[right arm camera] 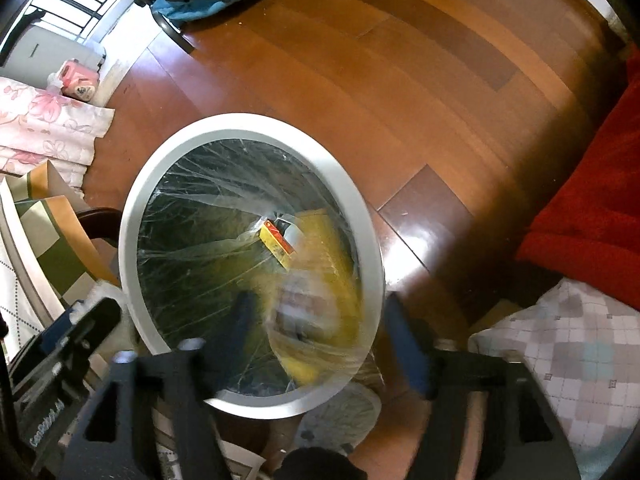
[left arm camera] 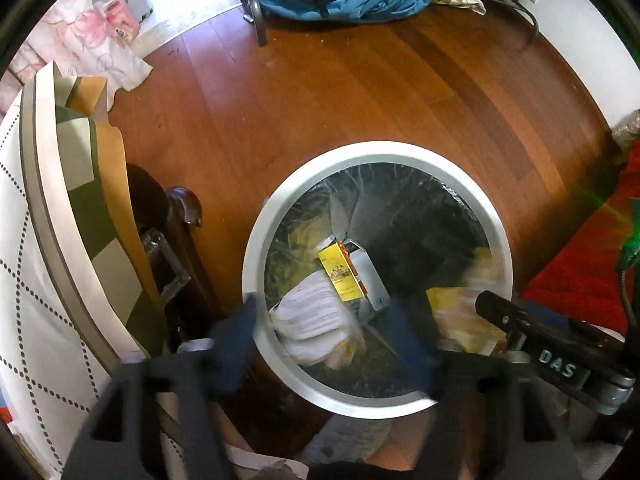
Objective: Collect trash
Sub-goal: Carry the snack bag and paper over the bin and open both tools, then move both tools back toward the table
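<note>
White-rimmed bin | holds yellow box, tissue wad, yellow wrapper | left gripper, right gripper: jaws apart, empty | further trash: none seen

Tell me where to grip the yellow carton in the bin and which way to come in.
Grip the yellow carton across its two long narrow sides, near its upper end, coming straight down through the trash bin opening. It lies slanted on a grey box with white crumpled paper against its lower end, so the upper end looks freest. Turning the gripper to match its slant would probably help.
</note>
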